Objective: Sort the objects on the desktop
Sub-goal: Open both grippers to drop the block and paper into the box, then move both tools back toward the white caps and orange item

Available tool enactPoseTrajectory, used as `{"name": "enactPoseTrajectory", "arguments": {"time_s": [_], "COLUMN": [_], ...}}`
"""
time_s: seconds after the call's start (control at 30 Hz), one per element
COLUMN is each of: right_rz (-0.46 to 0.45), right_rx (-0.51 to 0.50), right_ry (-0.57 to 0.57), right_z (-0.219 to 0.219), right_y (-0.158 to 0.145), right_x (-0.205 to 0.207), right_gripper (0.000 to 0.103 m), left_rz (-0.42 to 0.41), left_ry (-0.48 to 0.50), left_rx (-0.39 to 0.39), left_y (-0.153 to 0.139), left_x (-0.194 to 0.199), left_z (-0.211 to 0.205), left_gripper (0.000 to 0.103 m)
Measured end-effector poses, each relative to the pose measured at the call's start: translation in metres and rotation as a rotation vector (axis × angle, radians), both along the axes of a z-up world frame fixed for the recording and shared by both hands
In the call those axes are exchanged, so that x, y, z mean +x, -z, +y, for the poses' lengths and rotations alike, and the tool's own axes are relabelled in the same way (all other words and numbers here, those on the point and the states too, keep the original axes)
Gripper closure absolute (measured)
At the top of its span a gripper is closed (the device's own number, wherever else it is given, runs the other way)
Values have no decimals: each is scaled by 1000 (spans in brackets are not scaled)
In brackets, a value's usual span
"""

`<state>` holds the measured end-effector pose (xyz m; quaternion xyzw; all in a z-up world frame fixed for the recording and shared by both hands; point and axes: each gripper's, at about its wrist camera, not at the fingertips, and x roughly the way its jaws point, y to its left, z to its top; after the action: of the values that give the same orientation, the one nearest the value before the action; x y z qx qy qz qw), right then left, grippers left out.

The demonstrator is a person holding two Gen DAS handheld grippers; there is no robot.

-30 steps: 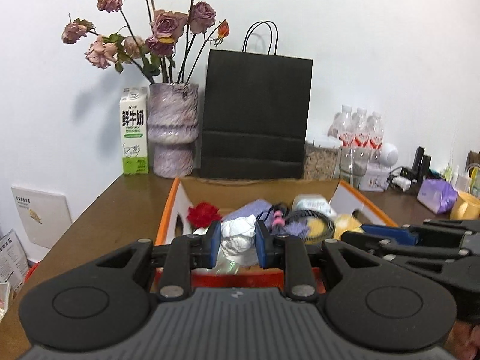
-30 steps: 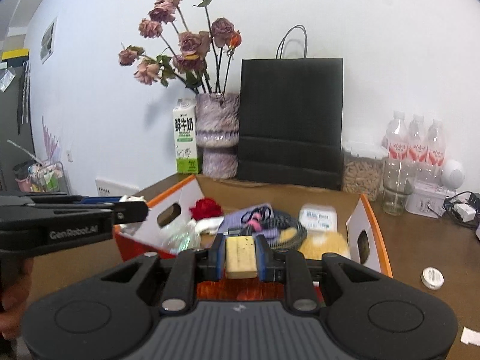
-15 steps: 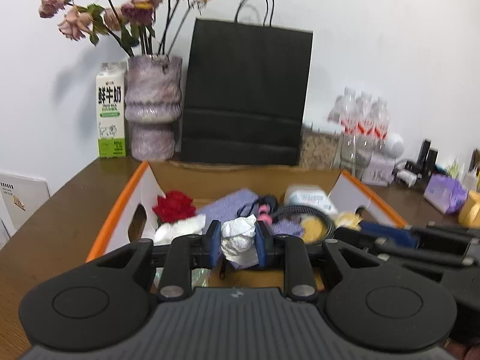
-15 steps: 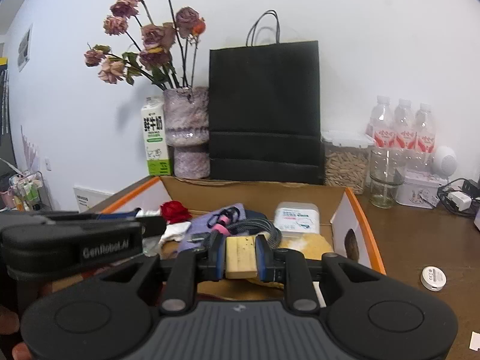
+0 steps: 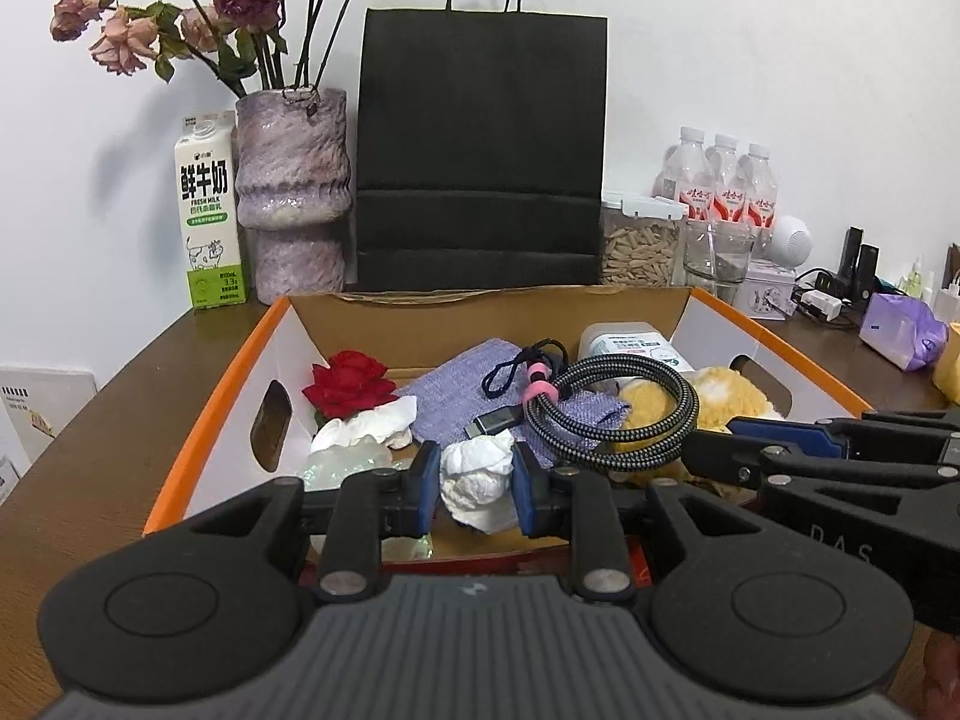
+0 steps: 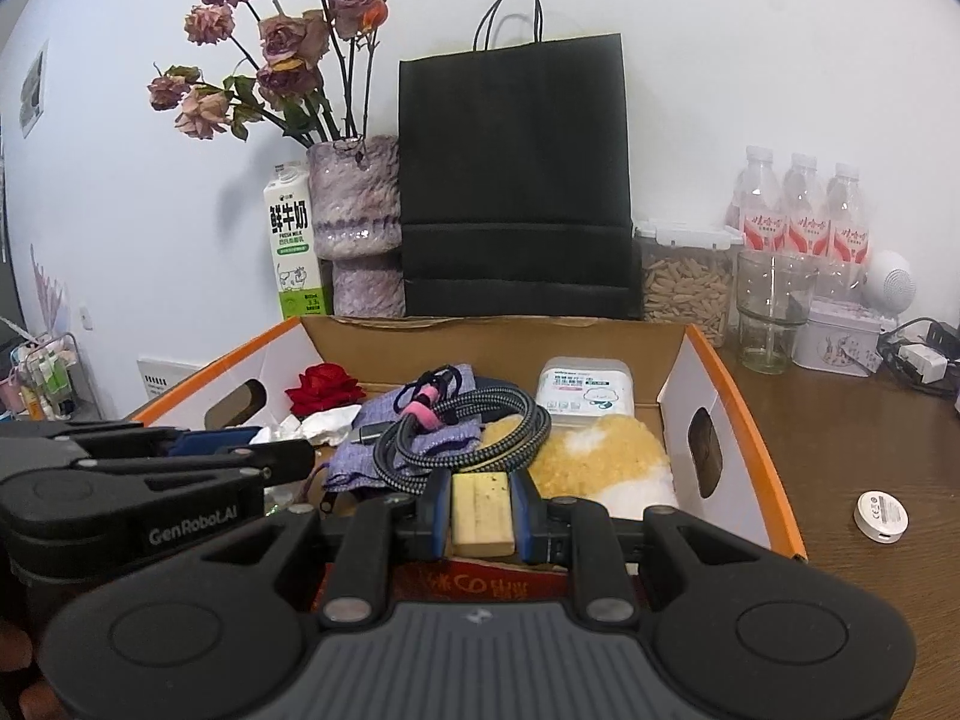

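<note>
Left gripper (image 5: 474, 495) is clamped on a crumpled tissue (image 5: 477, 480) at the near edge of the box (image 5: 204, 420): light, soft, compressible, so hold mid-wad. Right gripper (image 6: 482, 519) pinches a stiff yellow block (image 6: 482, 513), likely light, across its flat sides

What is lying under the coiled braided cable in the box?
The cable rests on a purple cloth pouch and partly on a yellow fluffy thing. What lies beneath those, on the box floor, is covered.
</note>
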<state>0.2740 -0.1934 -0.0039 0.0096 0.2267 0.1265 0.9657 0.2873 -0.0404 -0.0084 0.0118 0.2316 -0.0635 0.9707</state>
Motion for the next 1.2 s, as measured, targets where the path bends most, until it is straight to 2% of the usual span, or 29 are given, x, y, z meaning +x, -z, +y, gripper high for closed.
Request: {"name": "enactPoseTrajectory", "arguments": {"time_s": [0.1, 0.13, 0.23, 0.33, 0.4, 0.43, 0.47, 0.5, 1.03, 1.2], "right_rz": [-3, -8, -18, -27, -39, -45, -53, -58, -61, -65], "right_rx": [7, 7, 10, 13, 12, 7, 4, 6, -11, -23], "right_ry": [3, 7, 21, 30, 47, 58, 71, 77, 55, 34], "right_z": [-1, -1, -3, -5, -6, -6, -7, -8, -5, -3], "right_y": [0, -1, -3, -6, -9, -11, -12, -13, -20, -21], "right_x": [-2, -3, -6, -8, -12, -14, -16, -18, -29, -43], "right_gripper": [82, 81, 69, 47, 27, 22, 11, 1, 0, 0], "left_rz": [-17, -22, -47, -74, -94, -101, -112, -122, -152, -130], "left_ry": [-9, -12, -26, -44, -82, -102, -128, -138, -156, -164], "left_rx": [9, 10, 18, 29, 42, 45, 46, 42, 18, 19], "left_y": [-1, -2, -5, -9, -12, -13, -14, -15, -18, -17], "left_x": [-4, -5, -10, -16, -20, -21, -23, -25, -43, -56], "left_z": [0, 0, 1, 3, 5, 7, 10, 14, 32, 43], "left_gripper": [70, 65, 51, 28, 17, 8, 0, 0, 0, 0]}}
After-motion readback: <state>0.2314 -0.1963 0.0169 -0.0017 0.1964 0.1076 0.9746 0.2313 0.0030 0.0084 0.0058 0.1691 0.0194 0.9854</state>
